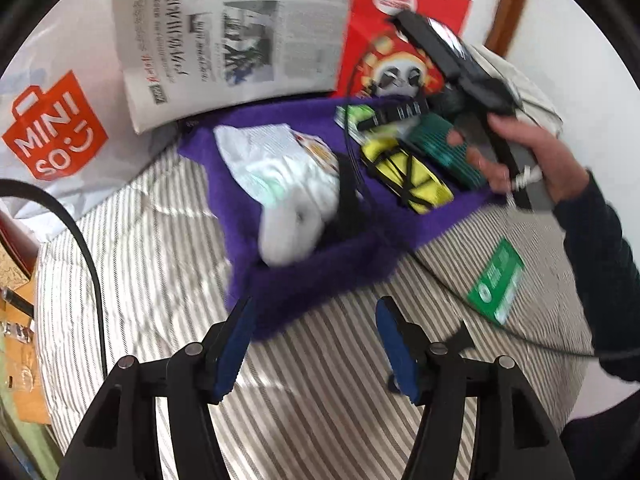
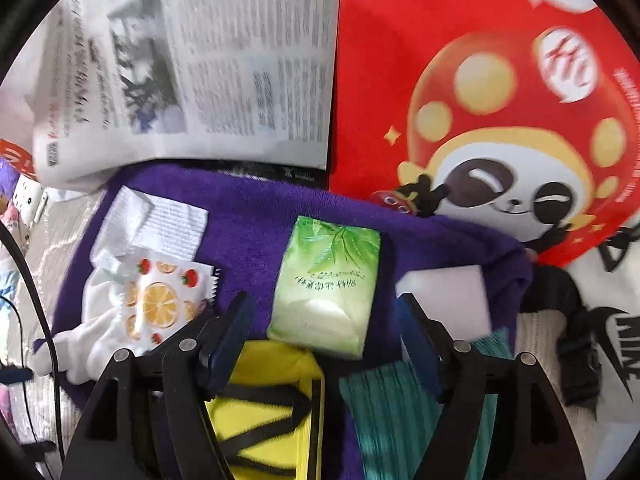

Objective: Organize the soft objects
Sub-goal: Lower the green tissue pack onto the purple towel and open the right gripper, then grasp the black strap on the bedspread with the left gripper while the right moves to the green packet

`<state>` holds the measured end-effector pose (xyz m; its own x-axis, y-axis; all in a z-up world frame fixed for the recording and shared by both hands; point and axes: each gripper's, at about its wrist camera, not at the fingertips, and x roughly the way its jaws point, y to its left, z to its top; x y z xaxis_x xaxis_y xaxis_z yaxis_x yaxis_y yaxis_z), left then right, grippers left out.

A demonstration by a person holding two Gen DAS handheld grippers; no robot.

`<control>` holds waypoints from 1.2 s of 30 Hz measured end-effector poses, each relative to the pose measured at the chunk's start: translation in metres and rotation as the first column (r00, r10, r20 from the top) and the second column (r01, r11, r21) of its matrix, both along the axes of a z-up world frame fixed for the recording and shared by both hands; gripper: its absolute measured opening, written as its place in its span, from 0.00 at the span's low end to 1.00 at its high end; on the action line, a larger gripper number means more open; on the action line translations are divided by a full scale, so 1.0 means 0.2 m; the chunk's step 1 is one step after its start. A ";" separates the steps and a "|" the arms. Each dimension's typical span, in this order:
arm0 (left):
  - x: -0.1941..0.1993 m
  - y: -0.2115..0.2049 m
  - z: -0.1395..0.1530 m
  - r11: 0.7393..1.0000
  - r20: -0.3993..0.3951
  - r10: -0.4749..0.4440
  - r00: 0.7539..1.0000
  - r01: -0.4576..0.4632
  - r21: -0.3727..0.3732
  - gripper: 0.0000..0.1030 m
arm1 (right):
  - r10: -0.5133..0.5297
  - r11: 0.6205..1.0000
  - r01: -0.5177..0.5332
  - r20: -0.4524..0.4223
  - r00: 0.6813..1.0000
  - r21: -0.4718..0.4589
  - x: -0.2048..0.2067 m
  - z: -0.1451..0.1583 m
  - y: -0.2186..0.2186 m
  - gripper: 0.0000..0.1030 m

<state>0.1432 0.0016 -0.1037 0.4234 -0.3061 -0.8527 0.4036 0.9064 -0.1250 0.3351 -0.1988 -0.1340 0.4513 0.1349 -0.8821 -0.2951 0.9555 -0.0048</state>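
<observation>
Item: soft goods laid out on a purple towel (image 2: 256, 216), spread over a striped bed (image 1: 160, 280).

Position: towel fills the middle of both views.

- Tissue pack (image 2: 326, 284), centre of the right wrist view: green leaf-printed film, pillow-shaped. Judged light, squashy and a little slippery; best taken across its short sides.
- White cloth (image 1: 280, 184), centre-left of the left wrist view: crumpled, limp (blurred; exact folds unclear). A fruit-printed packet (image 2: 160, 300) lies on it. Should bunch under any pinch, so take a thick fold.
- Yellow pouch (image 1: 404, 172) with black elastic cords, and a teal ribbed pad (image 2: 384, 412) just beside it, right of centre. Both look light and compressible.
- White foam block (image 2: 444, 292), right of the tissue pack: squared, springy by appearance.

Surroundings: newspaper (image 1: 224, 40) at upper left, red panda bag (image 2: 480, 100) at upper right, green card (image 1: 496, 284) lying off the towel.

Tools: left hand-held gripper (image 1: 316, 340) at bottom centre, spread wide and empty over the towel's near edge. Right hand-held gripper (image 2: 324, 340) likewise spread, holding nothing, its fingers flanking the tissue pack's near end.
</observation>
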 end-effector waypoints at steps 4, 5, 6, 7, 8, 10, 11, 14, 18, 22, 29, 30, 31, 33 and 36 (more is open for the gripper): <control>-0.12 -0.09 -0.06 0.995 -0.005 -0.101 0.995 0.101 -0.001 0.58 | -0.012 1.000 0.012 0.057 0.998 0.011 -0.15 0.12 -0.04 0.71; -0.15 -0.11 -0.08 0.992 -0.012 -0.124 0.992 0.124 0.001 0.58 | -0.022 1.000 0.021 0.070 0.997 0.015 -0.21 0.15 -0.07 0.71; -0.17 -0.14 -0.10 0.989 -0.016 -0.151 0.988 0.151 0.003 0.58 | -0.027 0.999 0.026 0.078 0.997 0.021 -0.26 0.17 -0.10 0.71; -0.19 -0.16 -0.12 0.984 -0.018 -0.179 0.984 0.179 0.008 0.58 | -0.030 0.999 0.028 0.082 0.996 0.025 -0.32 0.18 -0.12 0.71; -0.22 -0.20 -0.14 0.977 -0.019 -0.212 0.977 0.212 0.019 0.58 | -0.037 0.999 0.034 0.089 0.995 0.028 -0.40 0.19 -0.15 0.71; -0.26 -0.25 -0.18 0.963 -0.016 -0.261 0.965 0.262 0.058 0.58 | -0.054 0.998 0.052 0.098 0.994 0.027 -0.53 0.20 -0.23 0.71; -0.27 -0.26 -0.18 0.957 -0.013 -0.280 0.960 0.280 0.071 0.58 | -0.060 0.998 0.057 0.102 0.993 0.029 -0.61 0.20 -0.28 0.71; -0.30 -0.33 -0.22 0.932 -0.013 -0.349 0.937 0.348 0.103 0.58 | -0.081 0.997 0.078 0.116 0.990 0.030 -0.78 0.18 -0.35 0.71; -0.31 -0.40 -0.24 0.896 0.014 -0.424 0.906 0.417 0.149 0.58 | -0.122 0.992 0.120 0.117 0.986 0.027 -1.03 0.15 -0.52 0.71; -0.26 -0.43 -0.24 0.904 0.001 -0.410 0.912 0.406 0.134 0.58 | -0.170 0.979 0.161 0.058 0.984 0.126 -1.19 0.05 -0.62 0.71; -0.28 -0.43 -0.22 0.939 -0.024 -0.315 0.949 0.315 0.139 0.30 | -0.230 0.944 0.228 -0.019 0.973 0.240 -1.32 -0.06 -0.69 0.71; -0.30 -0.41 -0.22 0.943 -0.032 -0.301 0.953 0.302 0.138 0.27 | -0.231 0.932 0.231 -0.035 0.972 0.278 -1.33 -0.07 -0.70 0.71; -0.32 -0.41 -0.22 0.944 -0.036 -0.297 0.954 0.300 0.136 0.25 | -0.232 0.923 0.234 -0.043 0.972 0.306 -1.35 -0.07 -0.71 0.71; -0.36 -0.40 -0.22 0.940 -0.034 -0.310 0.950 0.312 0.140 0.24 | -0.233 0.904 0.238 -0.058 0.971 0.355 -1.37 -0.07 -0.72 0.71; -0.35 -0.40 -0.22 0.940 -0.046 -0.313 0.949 0.316 0.131 0.25 | -0.225 0.897 0.237 -0.076 0.971 0.374 -1.38 -0.08 -0.71 0.71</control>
<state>0.0741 -0.0784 -0.1483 0.3031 -0.3017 -0.9039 0.6690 0.7429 -0.0237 0.0592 -0.3413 -0.1502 0.4840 0.3560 -0.7994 -0.0603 0.9249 0.3754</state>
